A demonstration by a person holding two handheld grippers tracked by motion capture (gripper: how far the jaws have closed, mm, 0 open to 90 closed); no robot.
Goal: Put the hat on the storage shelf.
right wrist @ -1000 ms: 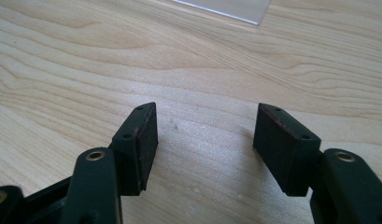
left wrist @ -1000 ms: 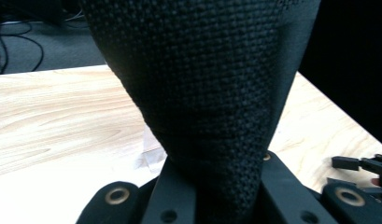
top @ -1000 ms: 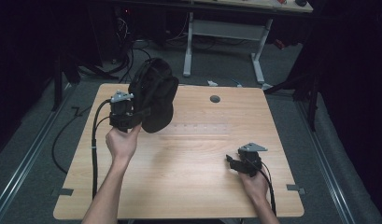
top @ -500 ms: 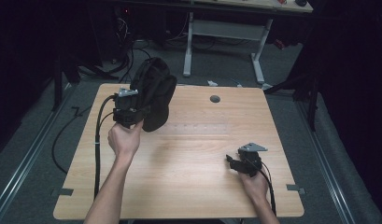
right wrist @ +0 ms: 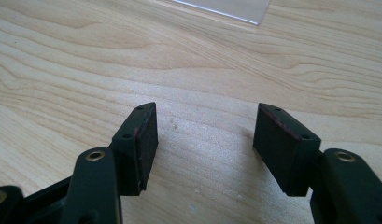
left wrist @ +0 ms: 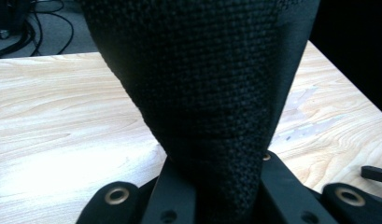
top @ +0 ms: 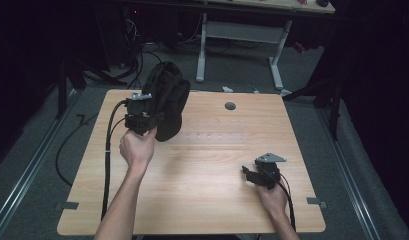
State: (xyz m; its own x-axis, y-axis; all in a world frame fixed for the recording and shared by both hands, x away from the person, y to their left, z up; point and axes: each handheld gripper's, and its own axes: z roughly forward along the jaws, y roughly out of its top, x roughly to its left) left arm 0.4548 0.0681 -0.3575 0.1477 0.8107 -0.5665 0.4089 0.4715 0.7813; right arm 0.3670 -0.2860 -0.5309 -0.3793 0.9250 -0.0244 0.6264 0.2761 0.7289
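A black woven fabric bag is lifted at the table's far left, its lower end hanging just above the wood. My left gripper is shut on it from the near side. In the left gripper view the coarse black cloth narrows down into the two jaws, which pinch it at the bottom. My right gripper rests low on the table at the near right, pointing left. In the right gripper view it stands open, with bare wood between its pads.
A round cable hole sits near the table's far edge. The corner of a pale clear sheet lies on the wood beyond the right jaws. A white desk frame and floor cables lie behind the table.
The left hand has shifted slightly away and to the right with the bag still pinched. The right gripper has stayed in place.
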